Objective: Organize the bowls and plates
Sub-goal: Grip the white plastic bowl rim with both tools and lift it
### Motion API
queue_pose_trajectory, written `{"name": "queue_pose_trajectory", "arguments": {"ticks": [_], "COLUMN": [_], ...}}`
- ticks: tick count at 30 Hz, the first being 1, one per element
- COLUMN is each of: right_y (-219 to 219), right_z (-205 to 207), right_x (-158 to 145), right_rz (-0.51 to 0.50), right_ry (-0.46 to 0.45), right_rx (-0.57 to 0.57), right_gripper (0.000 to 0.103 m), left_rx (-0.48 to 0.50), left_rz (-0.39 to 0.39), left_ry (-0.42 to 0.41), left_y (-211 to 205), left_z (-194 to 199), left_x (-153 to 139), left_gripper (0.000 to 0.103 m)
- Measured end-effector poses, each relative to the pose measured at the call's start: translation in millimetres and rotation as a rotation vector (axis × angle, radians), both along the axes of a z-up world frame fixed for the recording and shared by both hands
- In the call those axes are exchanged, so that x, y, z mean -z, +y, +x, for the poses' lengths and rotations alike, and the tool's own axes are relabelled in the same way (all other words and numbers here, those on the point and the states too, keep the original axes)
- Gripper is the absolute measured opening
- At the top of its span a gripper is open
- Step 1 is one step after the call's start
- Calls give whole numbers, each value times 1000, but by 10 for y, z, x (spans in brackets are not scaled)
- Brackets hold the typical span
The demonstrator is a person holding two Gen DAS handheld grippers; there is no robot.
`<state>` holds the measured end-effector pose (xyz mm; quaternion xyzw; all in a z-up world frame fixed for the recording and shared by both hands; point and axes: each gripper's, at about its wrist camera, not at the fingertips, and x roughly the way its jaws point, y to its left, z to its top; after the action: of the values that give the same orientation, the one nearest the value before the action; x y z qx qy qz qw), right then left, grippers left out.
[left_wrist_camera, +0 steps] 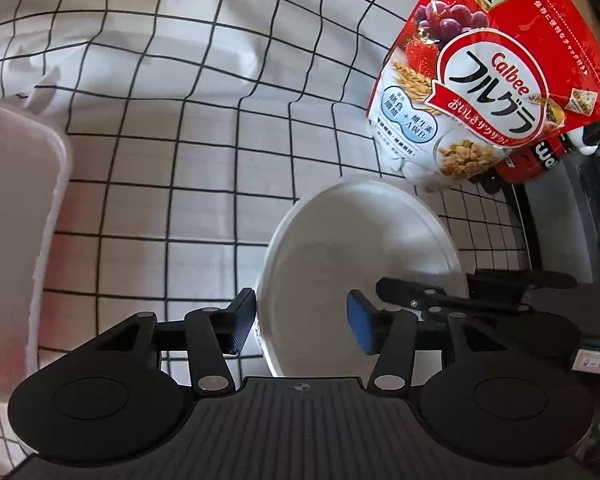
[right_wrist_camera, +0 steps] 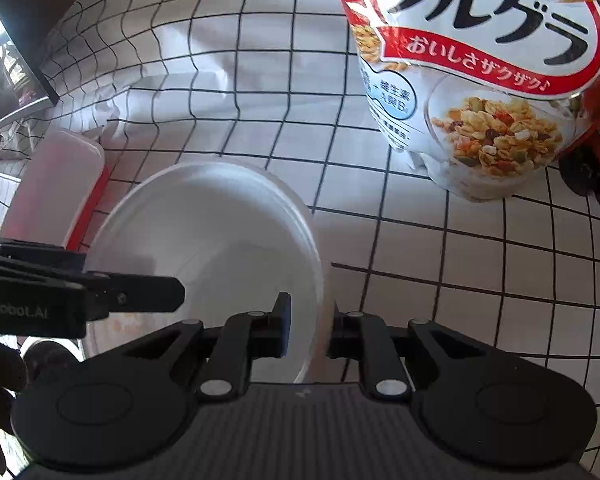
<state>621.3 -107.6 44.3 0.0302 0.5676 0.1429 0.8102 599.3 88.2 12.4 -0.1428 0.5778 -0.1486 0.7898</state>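
A white bowl (left_wrist_camera: 356, 248) stands on the checked tablecloth; it also shows in the right wrist view (right_wrist_camera: 216, 236). My left gripper (left_wrist_camera: 300, 324) is open and straddles the bowl's near-left rim, one finger outside, the blue-padded finger (left_wrist_camera: 360, 324) inside. My right gripper (right_wrist_camera: 310, 328) straddles the bowl's right rim, its blue pad (right_wrist_camera: 286, 324) inside and the other finger outside; the jaws stand close around the wall. The left gripper's finger (right_wrist_camera: 140, 296) reaches into the bowl from the left in the right wrist view.
A red and white Calbee cereal bag (left_wrist_camera: 484, 80) stands behind the bowl, also in the right wrist view (right_wrist_camera: 480, 68). A translucent lidded container (left_wrist_camera: 16, 232) lies at the left, and appears in the right wrist view (right_wrist_camera: 56, 188). The white checked cloth (left_wrist_camera: 180, 140) covers the table.
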Motion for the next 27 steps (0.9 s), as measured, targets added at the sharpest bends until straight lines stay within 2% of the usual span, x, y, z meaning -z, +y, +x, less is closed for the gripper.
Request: {"name": "queue_pose_trajectory", "arguments": {"ticks": [5, 9, 12, 14, 19, 24, 27], "right_y": [-53, -71, -51, -30, 9, 39, 66], "right_z": [14, 24, 49, 64, 81, 88, 91], "right_x": [64, 96, 117, 123, 132, 146, 152], "right_rz": [10, 24, 23, 13, -9, -14, -20], "right_ry": [28, 33, 41, 45, 54, 59, 55], "right_rx": [4, 1, -9, -11, -27, -39, -47], "right_gripper": [16, 17, 24, 31, 37, 35, 30], "left_rx": [-5, 11, 21, 26, 47, 42, 33], "left_rz": [24, 83, 142, 154, 157, 124, 147], "left_ry": [1, 13, 5, 7, 4, 11, 8], "left_y": [-78, -159, -205, -215, -248, -257, -258], "left_z": [69, 113, 135, 144, 139, 137, 137], "left_x": [47, 144, 202, 231, 258, 244, 215], "left_gripper": [54, 52, 52, 52, 52, 39, 31]}}
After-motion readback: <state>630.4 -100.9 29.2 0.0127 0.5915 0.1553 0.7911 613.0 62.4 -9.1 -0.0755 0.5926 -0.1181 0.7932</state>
